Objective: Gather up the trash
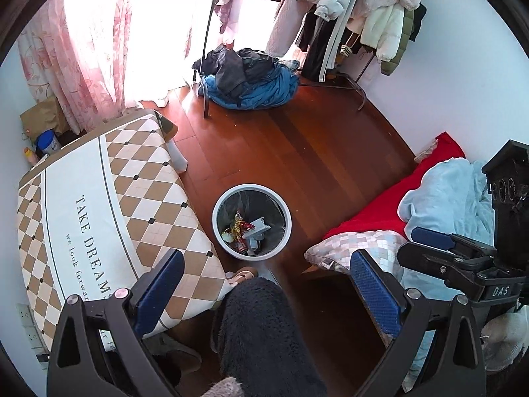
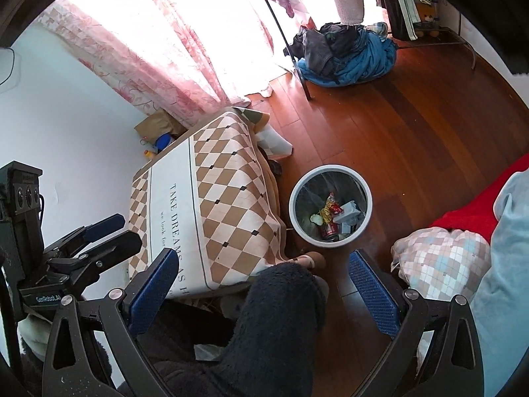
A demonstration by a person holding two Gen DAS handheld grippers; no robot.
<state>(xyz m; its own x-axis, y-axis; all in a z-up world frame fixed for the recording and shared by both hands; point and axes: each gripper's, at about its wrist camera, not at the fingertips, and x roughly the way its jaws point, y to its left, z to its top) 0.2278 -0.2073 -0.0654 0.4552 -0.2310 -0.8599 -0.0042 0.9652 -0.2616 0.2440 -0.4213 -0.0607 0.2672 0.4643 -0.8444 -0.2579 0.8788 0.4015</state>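
Left wrist view: left gripper [image 1: 266, 284] has jaws spread wide with nothing between them; right gripper [image 2: 261, 279] is the same, apart and empty. Both hang above the person's dark fleece-clad leg [image 1: 264, 337].

Trash bin [image 1: 252, 221] stands on the wood floor [image 1: 314, 152] between the covered table [image 1: 99, 205] and the bed [image 1: 373, 221]. Lined, with wrappers, a red can [image 2: 330, 230] and a small grey box [image 2: 347, 211] at the bottom.

No loose trash visible on table or floor, so collecting looks done or nearly so. Likely next: reach down for the liner rim and lift the bag out.

In the way: leg and slippered foot [image 1: 243, 273] lie right under the reach path; table edge crowds the left side. Clothes pile [image 1: 248, 77] and rack are well apart.
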